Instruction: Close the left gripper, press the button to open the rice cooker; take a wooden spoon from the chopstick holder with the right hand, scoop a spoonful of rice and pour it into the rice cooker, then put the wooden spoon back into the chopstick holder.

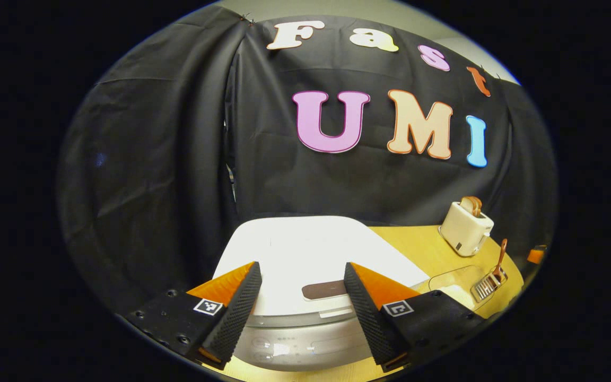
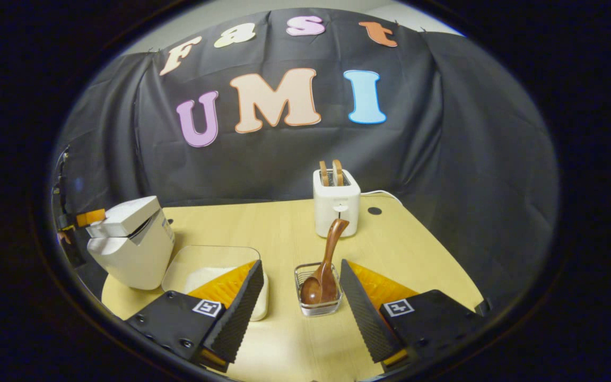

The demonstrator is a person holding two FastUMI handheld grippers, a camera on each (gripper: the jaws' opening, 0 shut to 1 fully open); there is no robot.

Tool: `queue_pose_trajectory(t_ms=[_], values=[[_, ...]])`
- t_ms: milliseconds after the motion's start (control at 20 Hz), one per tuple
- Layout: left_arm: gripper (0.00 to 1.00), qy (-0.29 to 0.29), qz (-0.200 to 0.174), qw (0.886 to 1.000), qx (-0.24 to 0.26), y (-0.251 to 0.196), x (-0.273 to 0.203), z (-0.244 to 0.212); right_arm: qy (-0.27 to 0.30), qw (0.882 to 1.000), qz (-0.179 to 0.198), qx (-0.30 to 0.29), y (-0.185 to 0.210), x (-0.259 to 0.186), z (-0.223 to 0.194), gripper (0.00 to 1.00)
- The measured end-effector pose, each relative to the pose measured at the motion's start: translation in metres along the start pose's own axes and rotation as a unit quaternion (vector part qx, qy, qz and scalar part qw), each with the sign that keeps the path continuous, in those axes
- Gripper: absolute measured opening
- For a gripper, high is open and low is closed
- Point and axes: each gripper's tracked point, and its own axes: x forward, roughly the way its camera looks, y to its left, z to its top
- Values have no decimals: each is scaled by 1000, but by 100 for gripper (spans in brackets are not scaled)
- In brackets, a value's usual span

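Behind the chopstick holder [image 2: 317,297] a toaster [image 2: 336,206] is seen; the right gripper [image 2: 301,289] is spread around the holder's wooden spoon [image 2: 325,268], untouched.

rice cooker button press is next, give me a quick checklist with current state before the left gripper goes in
1. Left gripper closed for pressing: not ok, jaws stand wide apart.
2. Rice cooker lid down: ok, lid looks shut.
3. Left gripper lined up over the dark panel on the lid front: ok; whether that is the button, cannot tell.
4. Wooden spoon waiting in chopstick holder: ok.
5. Right gripper empty and open: ok.
6. Rice in clear container: cannot tell.
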Motion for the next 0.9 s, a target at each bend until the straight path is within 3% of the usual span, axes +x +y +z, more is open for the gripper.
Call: queue_pose_trajectory(t_ms=[350,400,650,900], values=[[94,-14,11,1000,2,0,2,-22,5,1000,-5,7,-2,-6,-7,97],[94,-18,11,1000,1,-1,0,-25,6,1000,-4,8,-1,-6,-8,91],[94,-35,15,999,2,-1,-7,-21,1,1000,2,8,3,-9,-6,91],[93,-29,21,999,-31,0,-11,-17,-9,1000,3,6,0,-11,2,91]])
